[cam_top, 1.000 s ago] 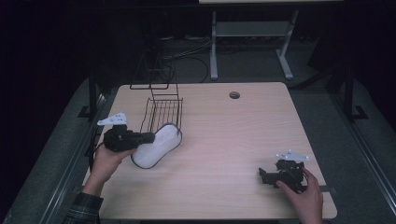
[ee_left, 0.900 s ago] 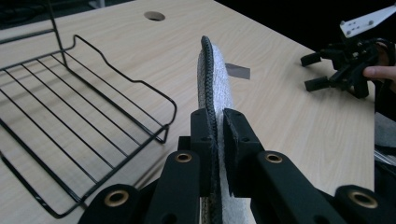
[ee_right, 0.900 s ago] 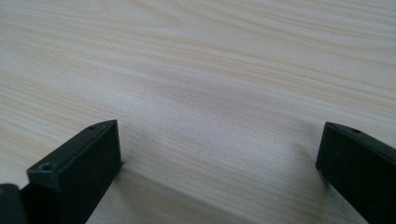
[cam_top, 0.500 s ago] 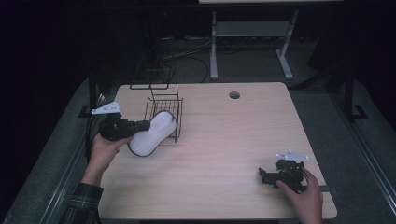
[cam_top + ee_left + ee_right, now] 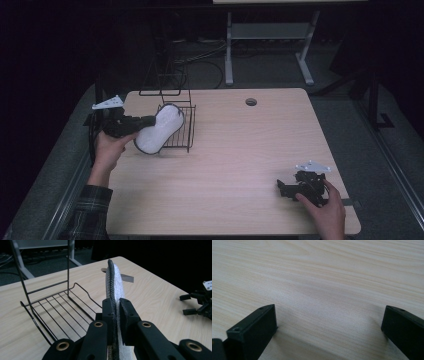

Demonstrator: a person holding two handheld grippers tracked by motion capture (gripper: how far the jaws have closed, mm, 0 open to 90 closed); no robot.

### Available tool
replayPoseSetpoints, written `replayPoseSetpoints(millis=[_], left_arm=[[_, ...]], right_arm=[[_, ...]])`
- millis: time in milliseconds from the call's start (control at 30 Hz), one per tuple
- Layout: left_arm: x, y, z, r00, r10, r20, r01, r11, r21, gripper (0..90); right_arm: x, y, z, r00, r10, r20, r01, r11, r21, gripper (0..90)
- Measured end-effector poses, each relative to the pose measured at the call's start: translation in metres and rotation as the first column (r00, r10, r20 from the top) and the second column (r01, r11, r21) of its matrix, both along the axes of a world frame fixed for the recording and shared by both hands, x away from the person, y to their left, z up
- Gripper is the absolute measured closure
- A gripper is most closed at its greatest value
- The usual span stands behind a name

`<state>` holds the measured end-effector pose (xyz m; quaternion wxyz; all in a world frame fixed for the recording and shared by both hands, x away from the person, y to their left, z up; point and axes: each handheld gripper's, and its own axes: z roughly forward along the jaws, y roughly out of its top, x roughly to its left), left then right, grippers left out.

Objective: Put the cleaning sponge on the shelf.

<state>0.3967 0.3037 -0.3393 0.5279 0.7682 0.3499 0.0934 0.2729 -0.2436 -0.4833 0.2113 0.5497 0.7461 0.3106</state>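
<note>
High view shows a pale wood-grain table (image 5: 235, 165) with a small round hole (image 5: 251, 102) near its far edge, standing in a dark room; grey floor, loose cables and a light metal frame (image 5: 270, 45) lie beyond it. At the table's far left, the left gripper (image 5: 150, 120) is clamped on a white, black-edged insole (image 5: 159, 129), held off the table. The insole's long axis runs from the near left up toward the far right, its far end reaching over the black wire rack (image 5: 179, 127). Left gripper view shows the insole (image 5: 115, 282) standing on edge between the closed jaws, pointing away along them, beside the rack (image 5: 57, 312). Near the table's right front corner, the right gripper (image 5: 282, 189) rests low, jaws spread wide apart over bare wood.
</note>
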Motion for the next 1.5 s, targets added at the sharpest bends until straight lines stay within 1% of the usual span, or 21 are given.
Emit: replayPoseSetpoints(millis=[267,300,333,400,433,567,667,700,733,800,933,967,1033,1133,1267,1300,1367,1433,1500], left_arm=[[0.019,0.004,-0.003,0.9991,0.026,-0.034,-0.025,0.9996,0.016,83.2],[0.019,0.004,-0.003,0.9991,0.026,-0.034,-0.025,0.9996,0.016,83.2],[0.022,0.004,-0.004,0.9985,0.036,-0.041,-0.035,0.9992,0.019,83.2],[0.026,0.005,-0.006,0.998,0.039,-0.049,-0.039,0.9992,0.008,83.2],[0.029,0.005,-0.007,0.9974,0.043,-0.059,-0.043,0.999,0.01,83.2],[0.039,0.006,-0.009,0.9958,0.059,-0.071,-0.057,0.9981,0.023,83.2],[0.044,0.006,-0.009,0.995,0.066,-0.075,-0.065,0.9976,0.022,83.2],[0.049,0.005,-0.011,0.9942,0.066,-0.085,-0.064,0.9976,0.024,83.2],[0.051,0.004,-0.011,0.9938,0.07,-0.087,-0.067,0.9973,0.028,83.2],[0.056,0.002,-0.014,0.9924,0.069,-0.102,-0.067,0.9976,0.019,83.2],[0.064,0.0,-0.018,0.9897,0.077,-0.121,-0.077,0.997,0.006,83.2],[0.065,-0.001,-0.019,0.9894,0.078,-0.123,-0.079,0.9969,0.001,83.2],[0.069,-0.002,-0.022,0.9895,0.074,-0.124,-0.074,0.9972,0.003,83.2],[0.074,-0.006,-0.029,0.9862,0.075,-0.147,-0.076,0.9971,0.004,83.2],[0.078,-0.008,-0.034,0.9846,0.076,-0.157,-0.077,0.997,0.004,83.2],[0.08,-0.011,-0.037,0.9834,0.069,-0.168,-0.071,0.9975,-0.003,83.2],[0.083,-0.015,-0.041,0.9821,0.07,-0.175,-0.073,0.9973,-0.011,83.2],[0.085,-0.017,-0.045,0.9816,0.069,-0.178,-0.07,0.9975,-0.002,83.2],[0.086,-0.019,-0.047,0.9798,0.065,-0.189,-0.067,0.9977,-0.005,83.2]], right_arm=[[0.0,0.0,0.0,1.0,0.0,0.0,0.0,1.0,0.001,0.0],[0.0,0.0,0.0,1.0,0.0,0.0,0.0,1.0,0.001,0.0],[0.0,0.0,0.0,1.0,0.0,0.0,0.0,1.0,0.001,0.0],[0.0,0.0,0.0,1.0,0.0,0.0,0.0,1.0,0.001,0.0],[0.0,0.0,0.0,1.0,0.0,0.0,0.0,1.0,0.001,0.0],[0.0,0.0,0.0,1.0,0.0,0.0,0.0,1.0,0.001,0.0],[0.0,0.0,0.0,1.0,0.0,0.0,0.0,1.0,0.001,0.0],[0.0,0.0,0.0,1.0,0.0,0.0,0.0,1.0,0.001,0.0],[0.0,0.0,0.0,1.0,0.0,0.0,0.0,1.0,0.001,0.0],[0.0,0.0,0.0,1.0,0.0,0.0,0.0,1.0,0.001,0.0],[0.0,0.0,0.0,1.0,0.0,0.0,0.0,1.0,0.001,0.0],[0.0,0.0,0.0,1.0,0.0,0.0,0.0,1.0,0.001,0.0],[0.0,0.0,0.0,1.0,0.0,0.0,0.0,1.0,0.001,0.0],[0.0,0.0,0.0,1.0,0.0,0.0,0.0,1.0,0.001,0.0],[0.0,0.0,0.0,1.0,0.0,0.0,0.0,1.0,0.001,0.0],[0.0,0.0,0.0,1.0,0.0,0.0,0.0,1.0,0.001,0.0],[0.0,0.0,0.0,1.0,0.0,0.0,0.0,1.0,0.001,0.0],[0.0,0.0,0.0,1.0,0.0,0.0,0.0,1.0,0.001,0.0],[0.001,0.0,0.0,1.0,0.0,0.0,0.0,1.0,0.001,0.0]])
